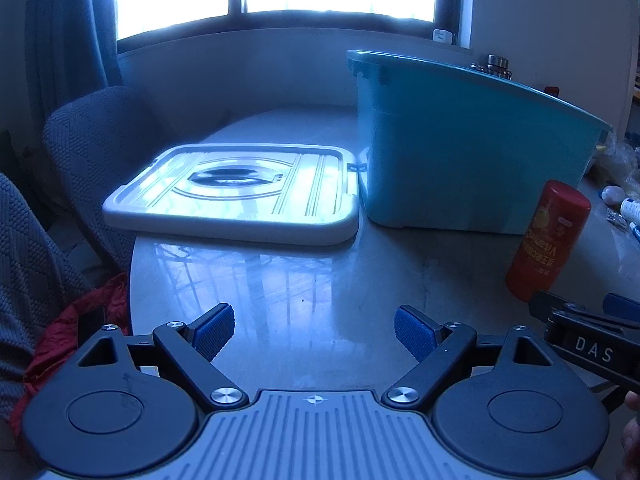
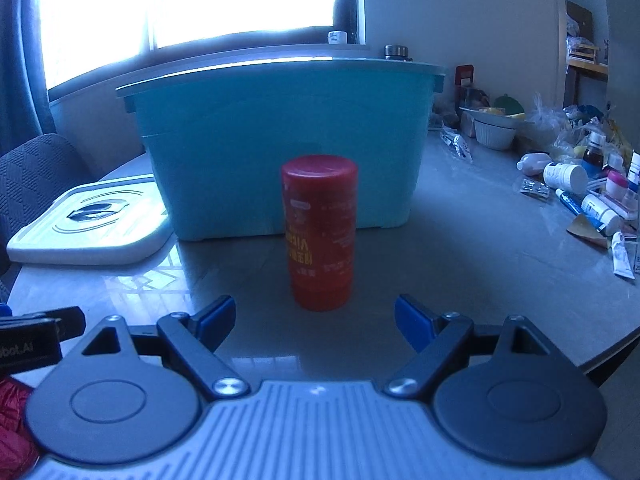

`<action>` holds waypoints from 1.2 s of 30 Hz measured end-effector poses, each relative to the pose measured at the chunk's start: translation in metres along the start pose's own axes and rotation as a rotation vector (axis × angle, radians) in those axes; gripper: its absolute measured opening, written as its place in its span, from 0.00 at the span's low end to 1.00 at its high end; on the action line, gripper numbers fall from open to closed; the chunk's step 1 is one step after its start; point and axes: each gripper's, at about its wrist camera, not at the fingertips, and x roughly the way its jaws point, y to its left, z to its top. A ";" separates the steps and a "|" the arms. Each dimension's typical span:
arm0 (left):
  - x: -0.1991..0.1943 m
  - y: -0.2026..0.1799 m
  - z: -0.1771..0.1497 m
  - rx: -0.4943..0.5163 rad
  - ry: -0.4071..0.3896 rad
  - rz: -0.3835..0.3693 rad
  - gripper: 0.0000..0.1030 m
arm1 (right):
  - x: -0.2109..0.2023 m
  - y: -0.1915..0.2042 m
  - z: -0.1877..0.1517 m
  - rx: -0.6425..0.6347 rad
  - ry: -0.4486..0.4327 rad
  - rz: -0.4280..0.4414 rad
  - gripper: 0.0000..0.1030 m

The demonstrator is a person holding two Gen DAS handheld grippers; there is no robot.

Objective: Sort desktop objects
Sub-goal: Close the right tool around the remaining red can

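Observation:
A red cylindrical bottle (image 2: 319,232) with yellow print stands upside down on the table, just in front of my right gripper (image 2: 314,322), which is open and empty. The bottle also shows at the right of the left wrist view (image 1: 548,238). Behind it stands a teal storage bin (image 2: 280,140), also seen in the left wrist view (image 1: 460,148). Its white lid (image 1: 236,196) lies flat to the bin's left. My left gripper (image 1: 314,330) is open and empty above bare table, before the lid.
Several small bottles, tubes and packets (image 2: 584,196) lie scattered at the table's right, with a white bowl (image 2: 494,128) behind. A grey chair (image 1: 92,140) and red cloth (image 1: 68,332) sit off the table's left edge. The right gripper's body (image 1: 588,340) is close beside my left.

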 end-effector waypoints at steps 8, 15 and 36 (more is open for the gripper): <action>0.019 0.000 0.010 -0.005 -0.009 -0.003 0.86 | 0.022 -0.001 0.008 0.011 0.001 -0.007 0.84; 0.033 -0.001 0.017 -0.004 -0.007 -0.014 0.86 | 0.039 0.002 0.014 0.014 -0.004 -0.011 0.84; 0.021 -0.007 0.011 -0.022 0.017 -0.022 0.86 | 0.025 -0.008 0.018 0.017 -0.002 0.013 0.47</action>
